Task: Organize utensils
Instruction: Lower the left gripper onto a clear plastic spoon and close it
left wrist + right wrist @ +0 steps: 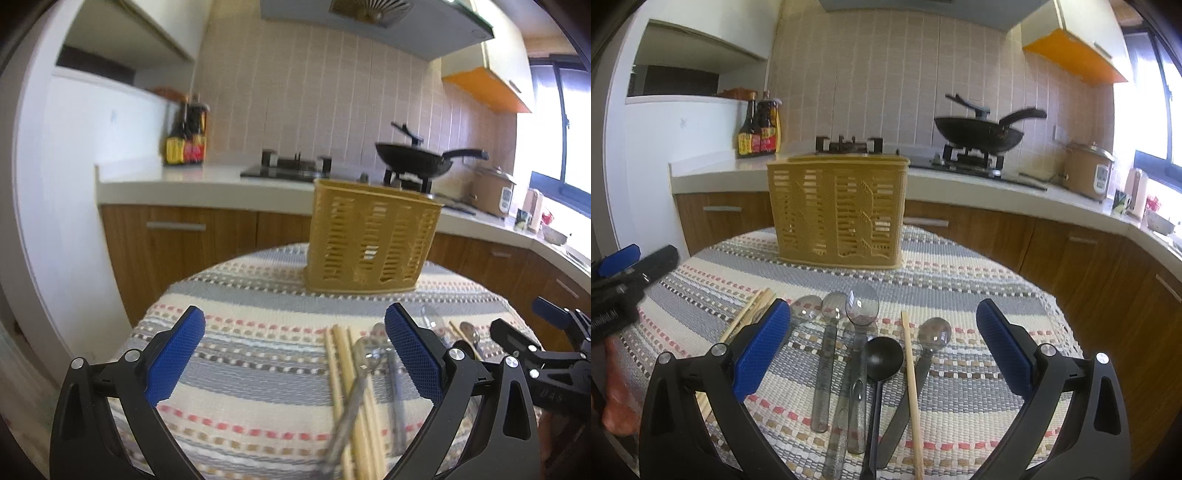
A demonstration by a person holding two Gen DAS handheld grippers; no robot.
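Note:
A yellow slotted utensil holder (pixel 838 210) stands upright at the far side of the striped tablecloth (pixel 979 284); in the left wrist view the utensil holder (pixel 373 243) sits ahead and to the right. Several clear grey spoons (pixel 827 354), a black spoon (pixel 882 360) and a single wooden chopstick (pixel 911 384) lie between the fingers of my right gripper (pixel 882 354), which is open and empty. A bundle of wooden chopsticks (pixel 345 380) and clear spoons (pixel 364 358) lie near the right finger of my left gripper (pixel 295 358), open and empty too.
Behind the table runs a kitchen counter (pixel 960 181) with a gas hob, a black wok (pixel 979 134), sauce bottles (pixel 759 129) and a rice cooker (pixel 1087 171). Wooden cabinets (pixel 1052 251) stand below it. The right gripper's fingers (pixel 517 332) show at the right edge of the left wrist view.

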